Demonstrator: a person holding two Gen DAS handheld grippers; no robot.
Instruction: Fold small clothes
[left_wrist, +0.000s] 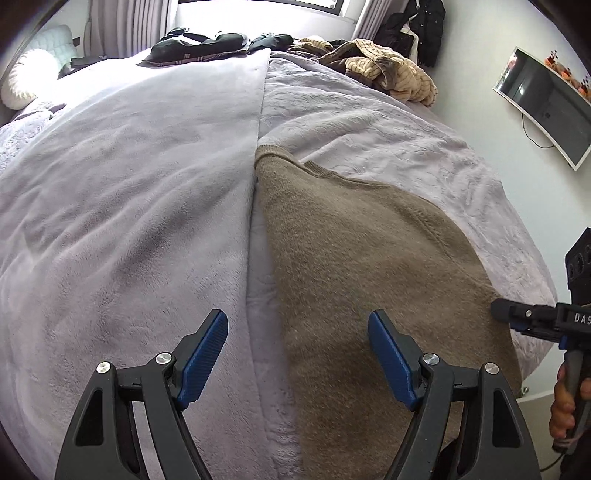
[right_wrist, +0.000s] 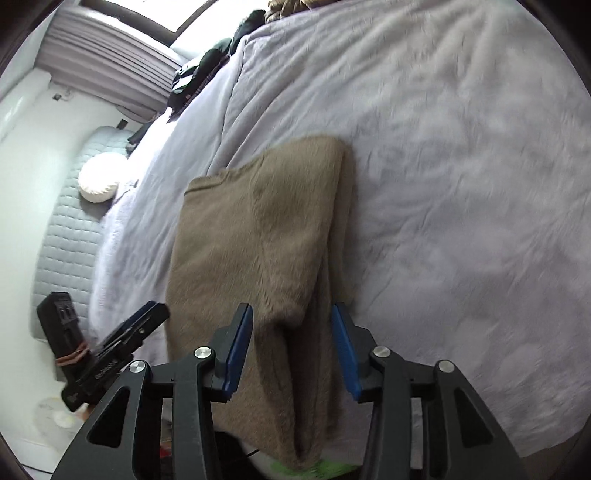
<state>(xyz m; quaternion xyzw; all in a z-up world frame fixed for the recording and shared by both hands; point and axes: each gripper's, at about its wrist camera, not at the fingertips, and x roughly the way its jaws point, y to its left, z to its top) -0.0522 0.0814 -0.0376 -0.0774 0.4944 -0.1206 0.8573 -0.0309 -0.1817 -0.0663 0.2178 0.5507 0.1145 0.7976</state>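
A wide bed (left_wrist: 129, 166) fills the room, spread with pale lilac plush blankets (left_wrist: 369, 122) that meet along a seam running near to far. A brown knitted garment (left_wrist: 351, 258) lies folded flat on the near right part, its edge at the seam. At the far end rest dark clothes (left_wrist: 207, 44) and a heap of tan striped garments (left_wrist: 391, 72). A round white pillow (left_wrist: 27, 79) sits far left.

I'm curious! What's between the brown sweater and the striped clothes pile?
Only bare lilac blanket, seen in the left wrist view, separates the brown sweater from the striped clothes pile.
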